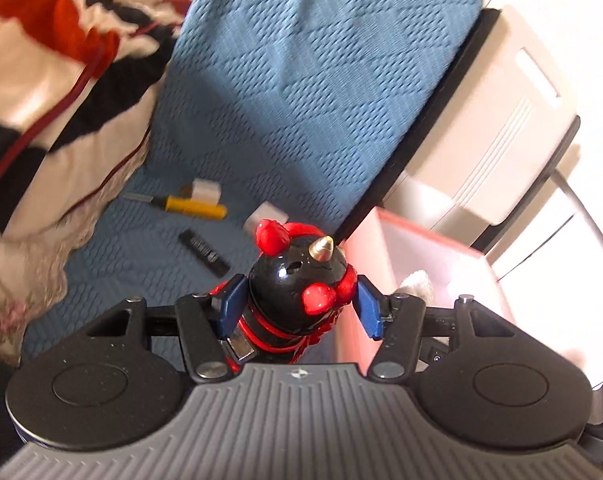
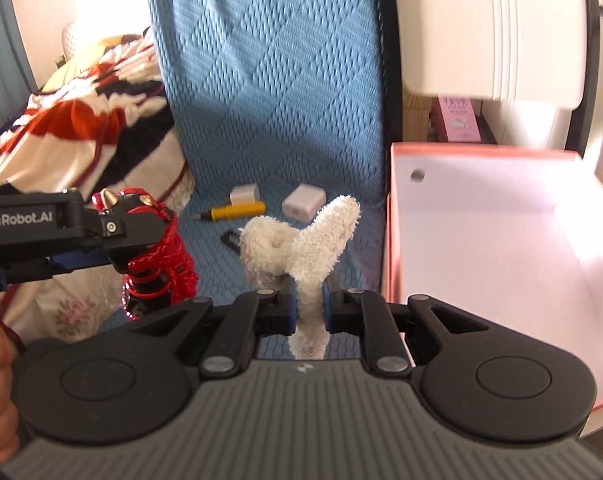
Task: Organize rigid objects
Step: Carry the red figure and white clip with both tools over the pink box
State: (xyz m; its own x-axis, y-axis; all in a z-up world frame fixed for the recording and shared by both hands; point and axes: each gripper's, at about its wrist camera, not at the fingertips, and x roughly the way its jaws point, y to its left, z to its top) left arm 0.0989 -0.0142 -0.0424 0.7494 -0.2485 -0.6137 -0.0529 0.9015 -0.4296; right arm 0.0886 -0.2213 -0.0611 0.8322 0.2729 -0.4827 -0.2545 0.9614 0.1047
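The left claw [image 1: 301,312] is gripping a black and red toy figure [image 1: 297,280] between its blue pads, with the jaws closed partway against the figure's body. The figure's head, with its gold horn, is pointing toward 12 o'clock in the left wrist view. The figure is hanging above the blue bedspread [image 1: 301,80], just beside the pink box [image 1: 421,248] at 3 o'clock.

The right claw [image 2: 307,308] is clamping a white fluffy toy [image 2: 301,240], its jaws nearly closed on the narrow lower part. The toy is rising toward 12 o'clock from the pads and is sitting above the bedspread, near the left wall of the pink box [image 2: 389,240], which is lying open at 3 o'clock.

Lying on the bedspread, well apart from both claws, are a yellow screwdriver [image 2: 237,212], two white chargers [image 2: 303,206], one touching the screwdriver, and a black comb [image 1: 203,252]. A striped blanket [image 1: 61,60] is lying at 10 o'clock.

In the right wrist view, the left claw is showing at 9 o'clock with the figure in its grip.
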